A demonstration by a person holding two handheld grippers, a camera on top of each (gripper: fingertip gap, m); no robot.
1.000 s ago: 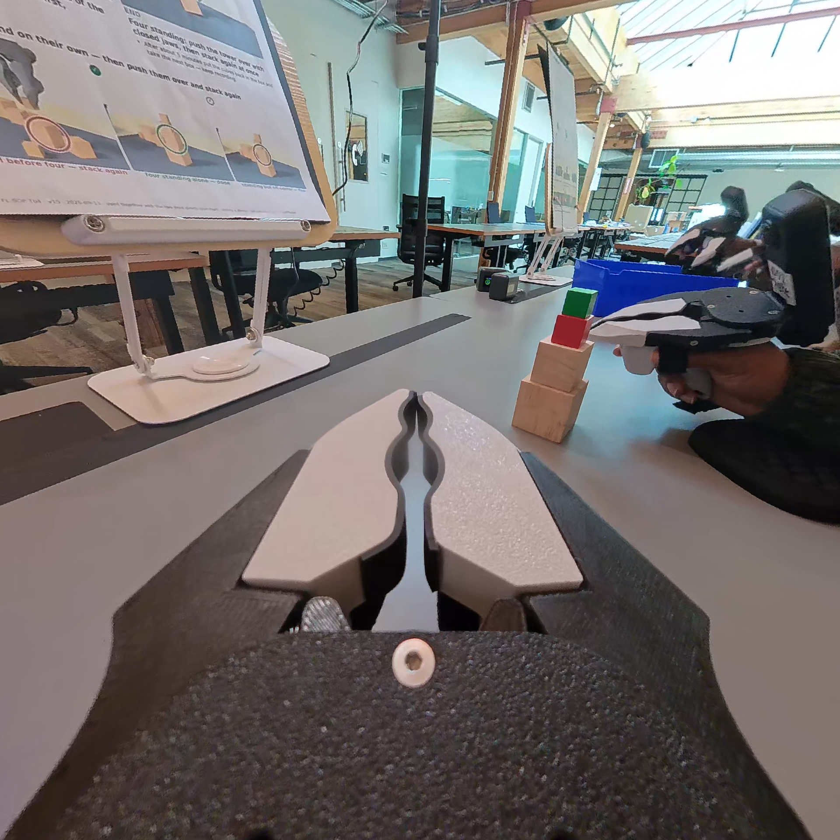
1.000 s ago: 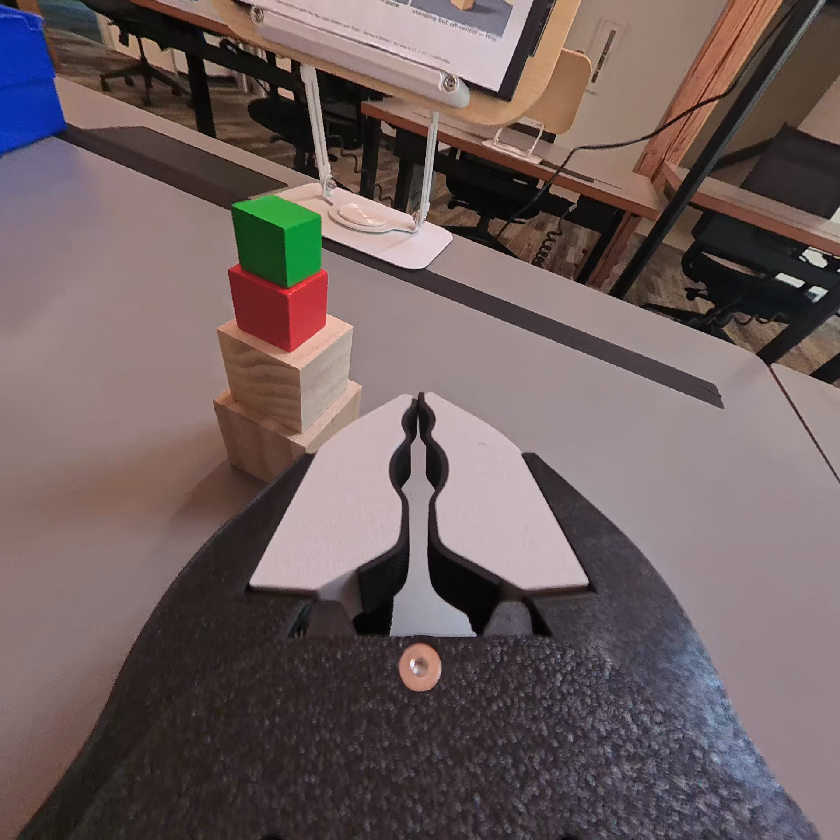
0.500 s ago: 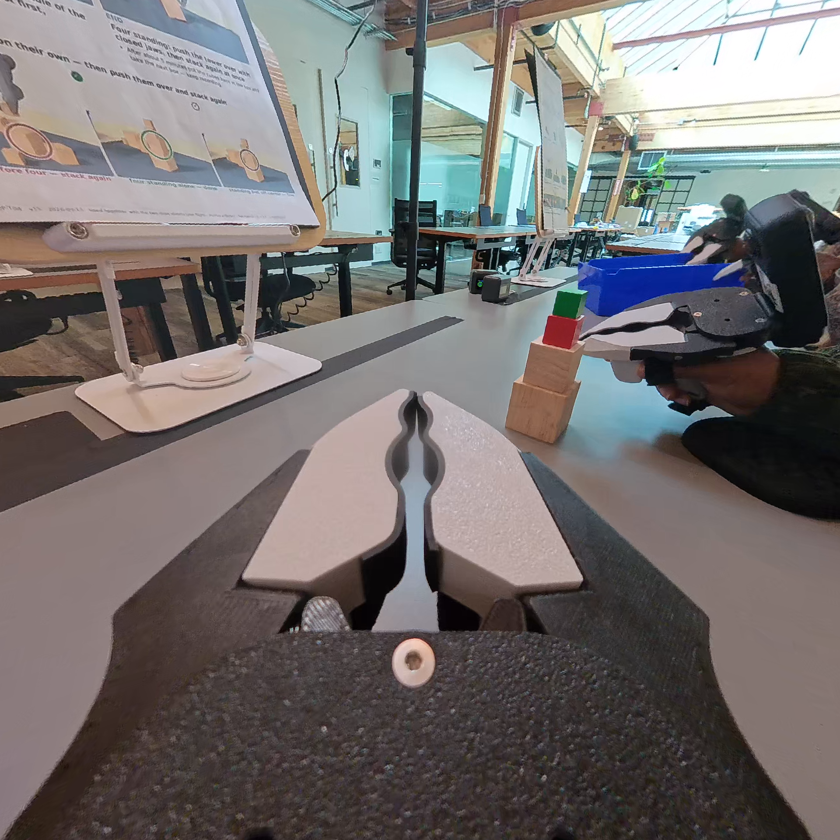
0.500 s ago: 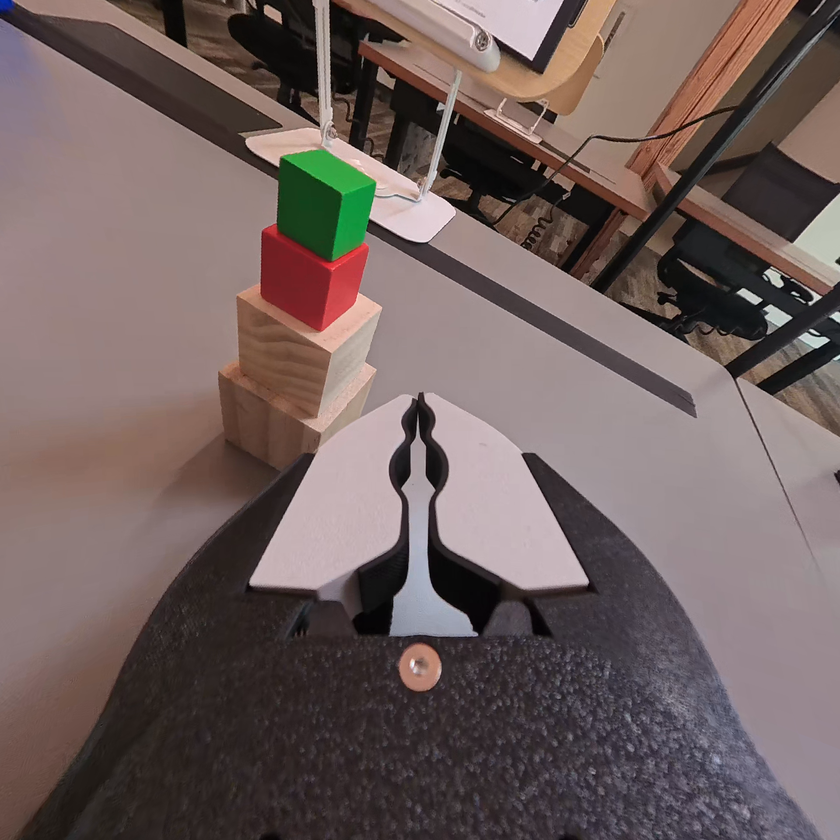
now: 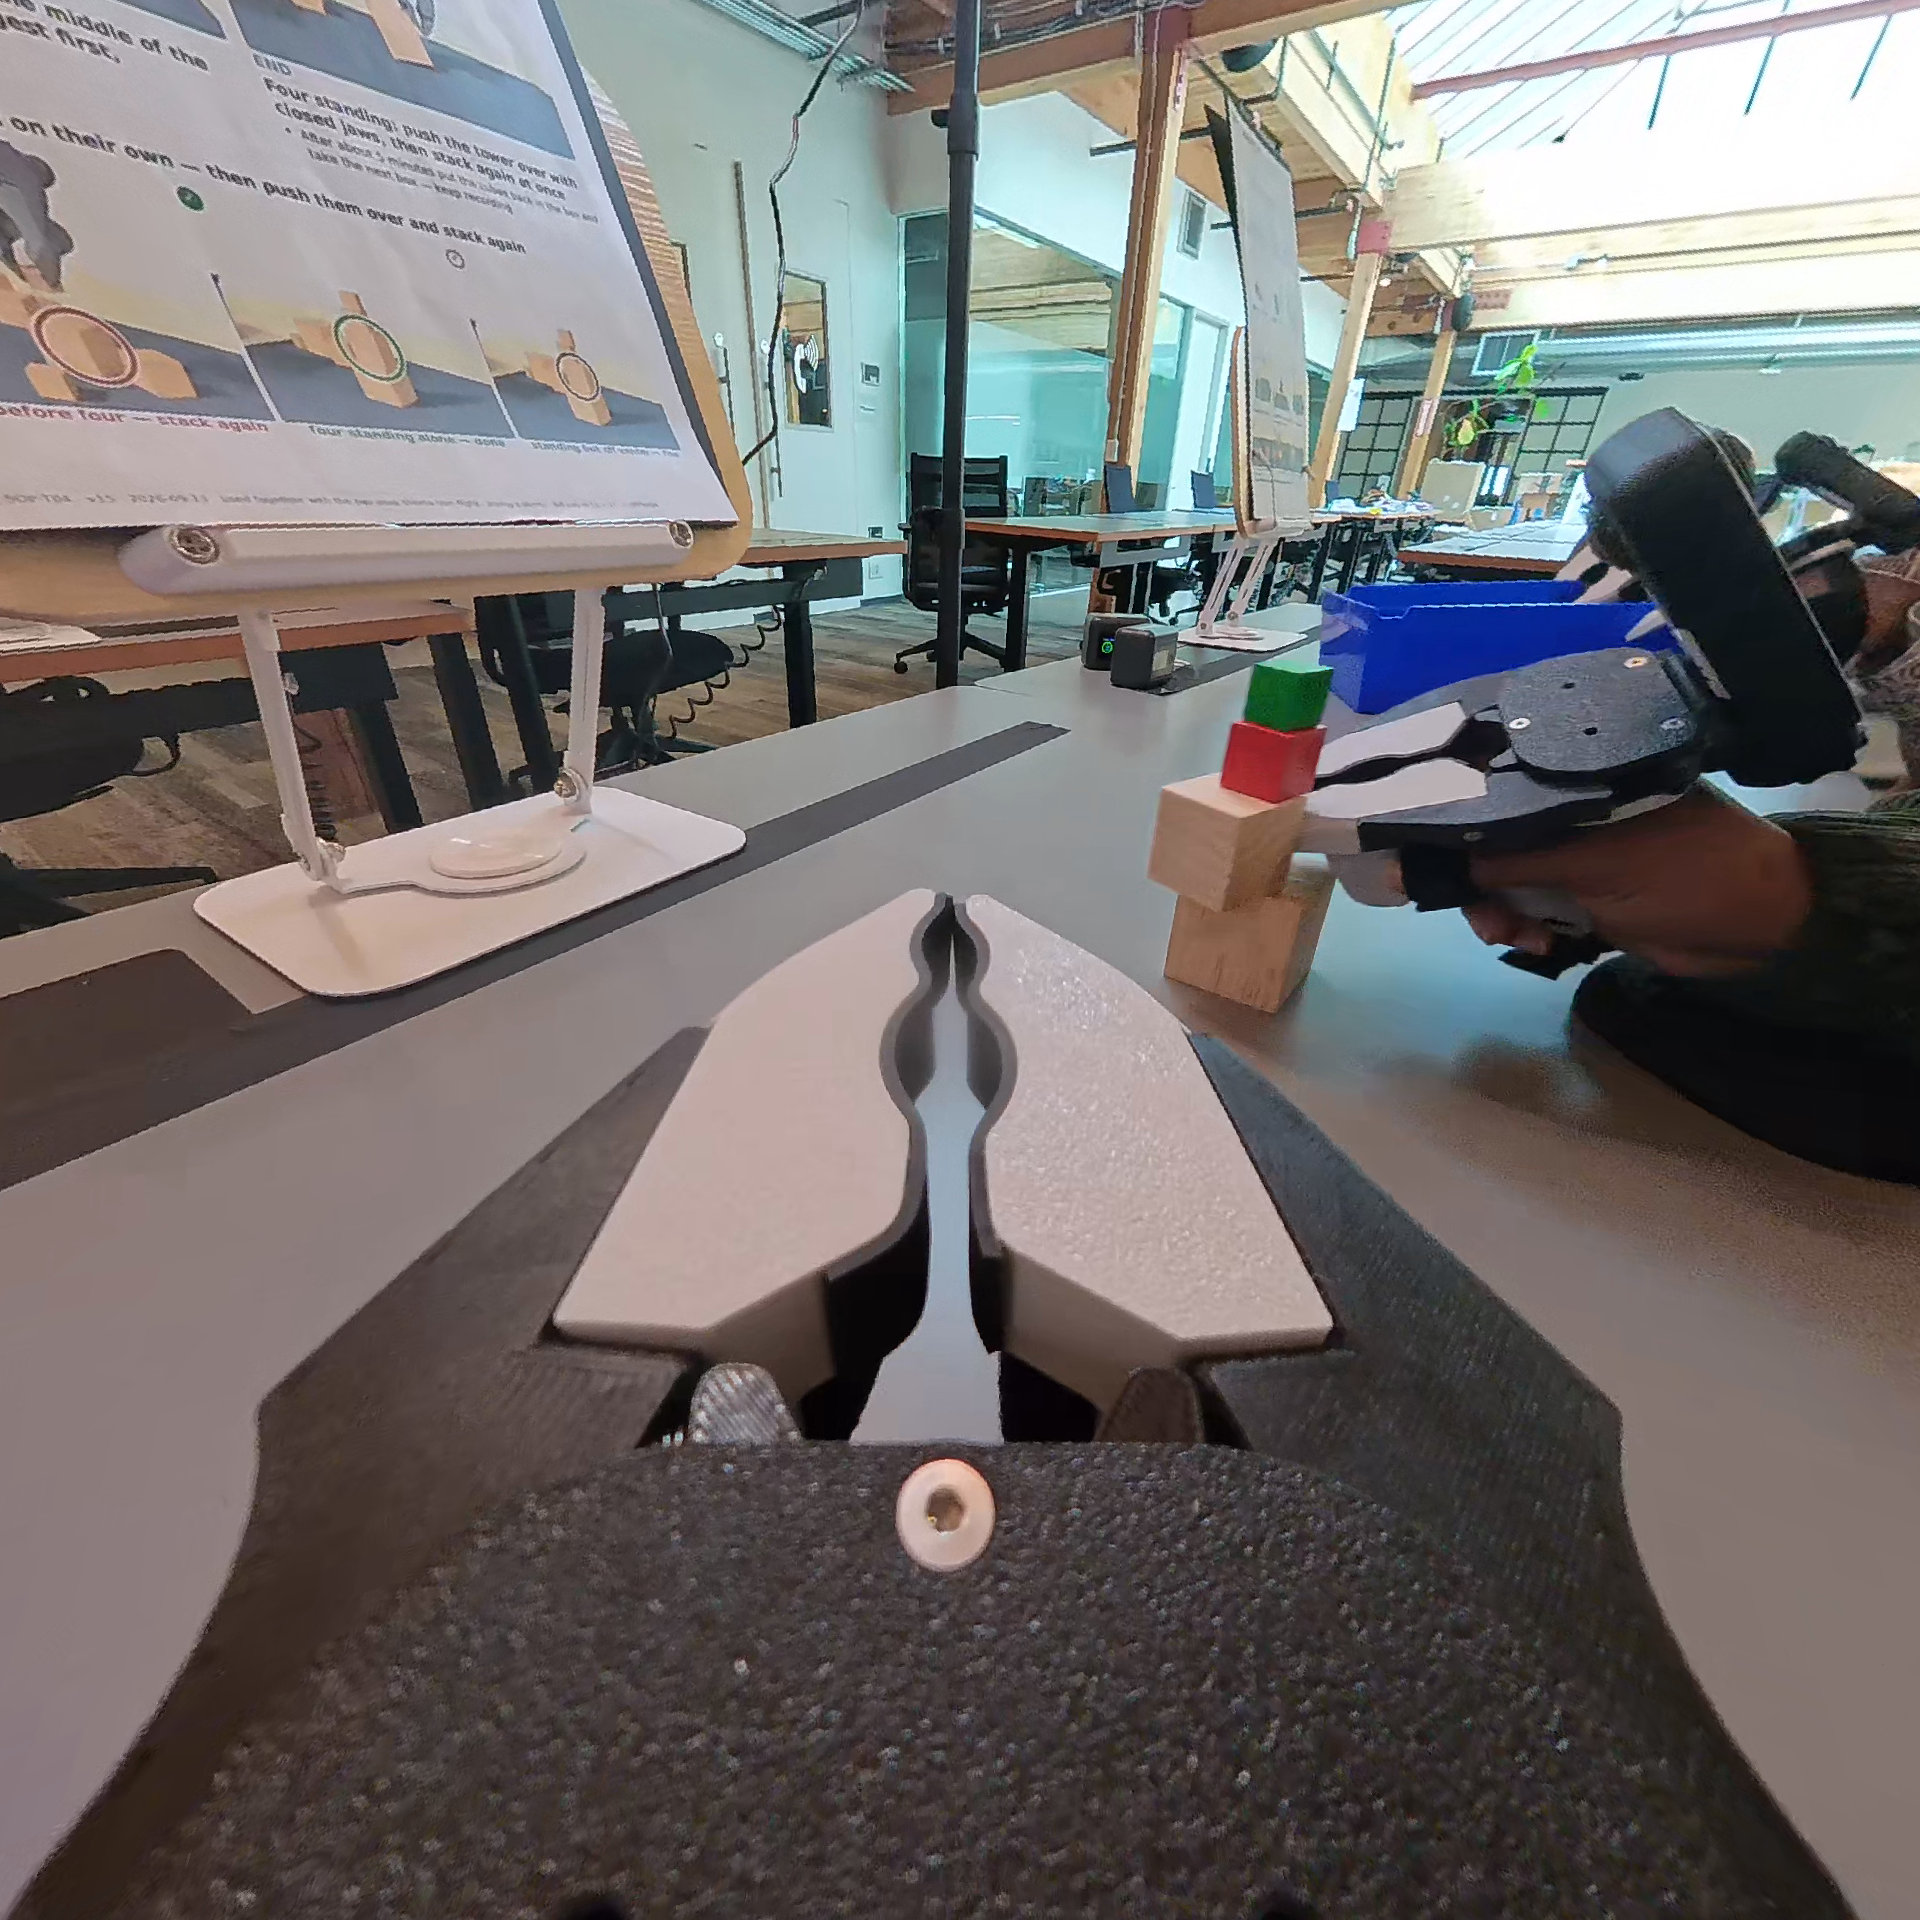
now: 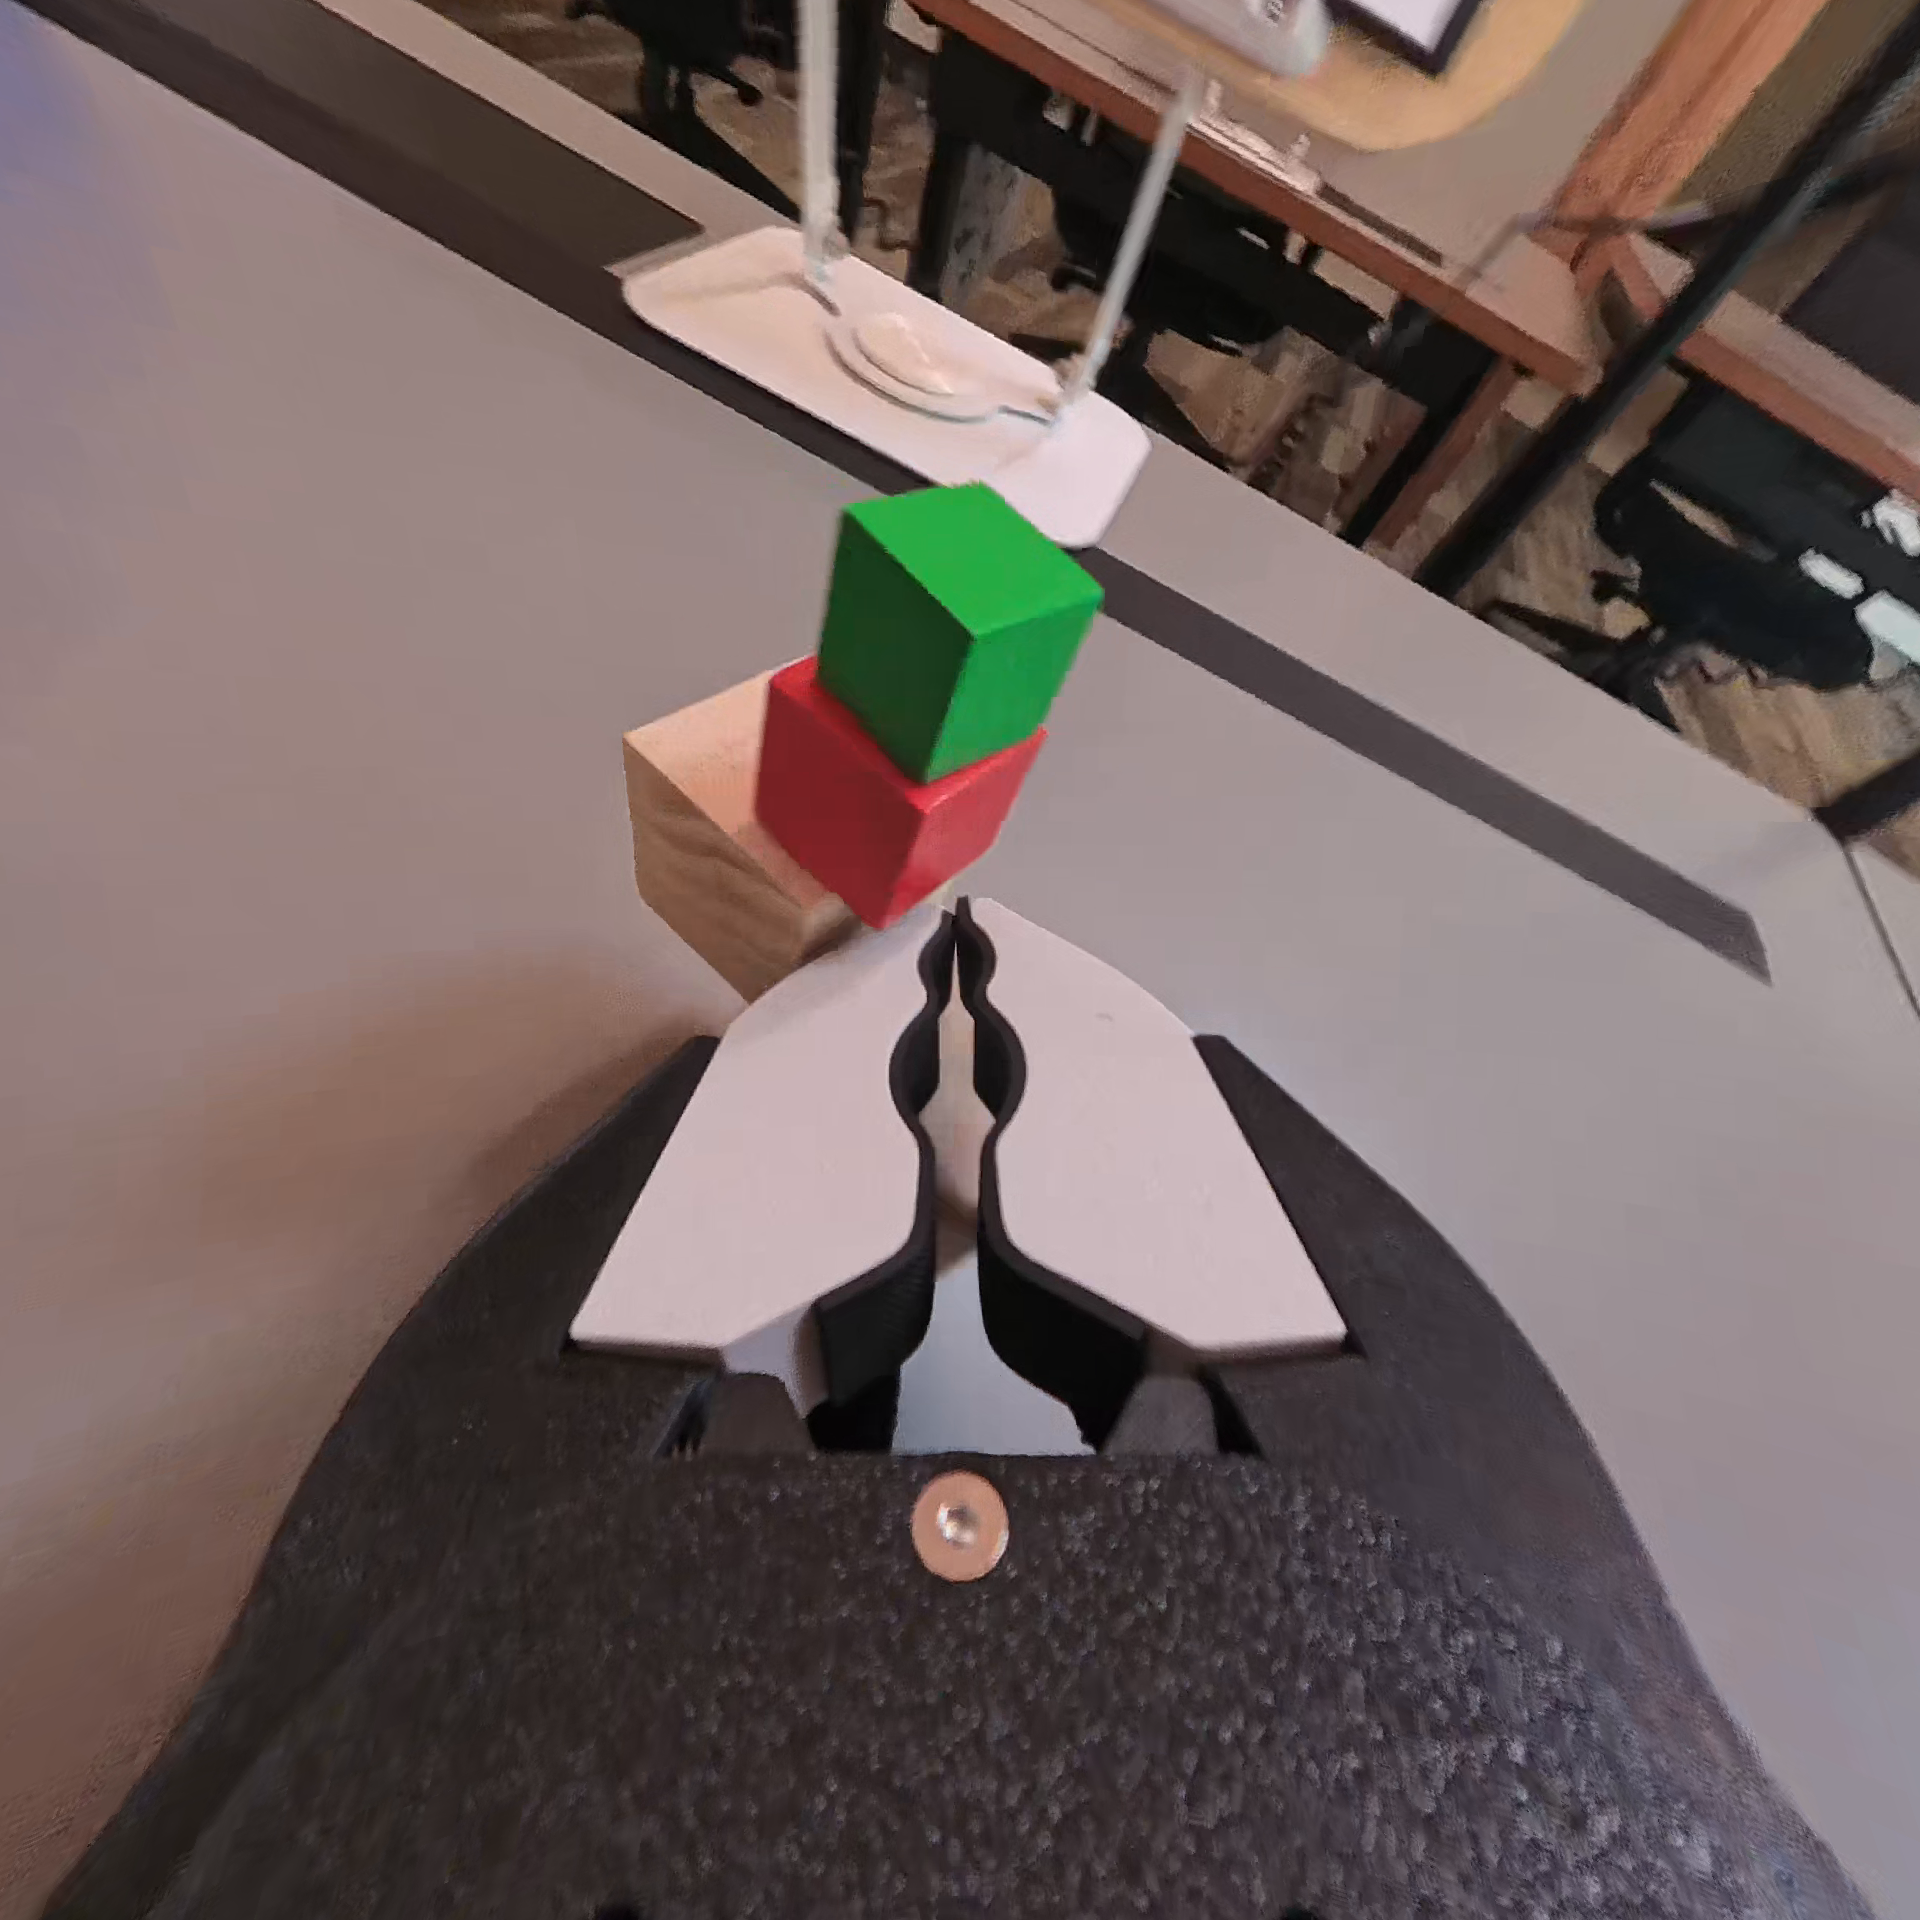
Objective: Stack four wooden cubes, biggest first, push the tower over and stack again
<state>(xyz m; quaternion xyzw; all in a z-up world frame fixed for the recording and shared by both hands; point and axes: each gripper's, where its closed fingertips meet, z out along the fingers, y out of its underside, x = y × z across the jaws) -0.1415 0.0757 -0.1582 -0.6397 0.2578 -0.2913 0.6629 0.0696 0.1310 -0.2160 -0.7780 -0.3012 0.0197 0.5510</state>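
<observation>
Left gripper (image 5: 948, 914): fingers together, nothing between them, low over the grey counter (image 5: 416, 1143), well apart from the block stack.

Right gripper (image 6: 961, 920): fingers together, nothing between them. Its closed tips press against the side of the upper wooden cube (image 5: 1226, 847), just under the red cube (image 6: 883, 821). A hand (image 5: 1631, 894) holds this gripper from the right.

Stack, bottom to top: lower wooden cube (image 5: 1242, 951) flat on the counter; upper wooden cube tilted and overhanging it on the side away from the right gripper; red cube on that; green cube (image 6: 951, 634) on top. Upper three lean together.

Around: white document stand (image 5: 468, 883) with a printed instruction sheet (image 5: 312, 260) on the counter to the left; blue bin (image 5: 1455, 644) behind the stack.
</observation>
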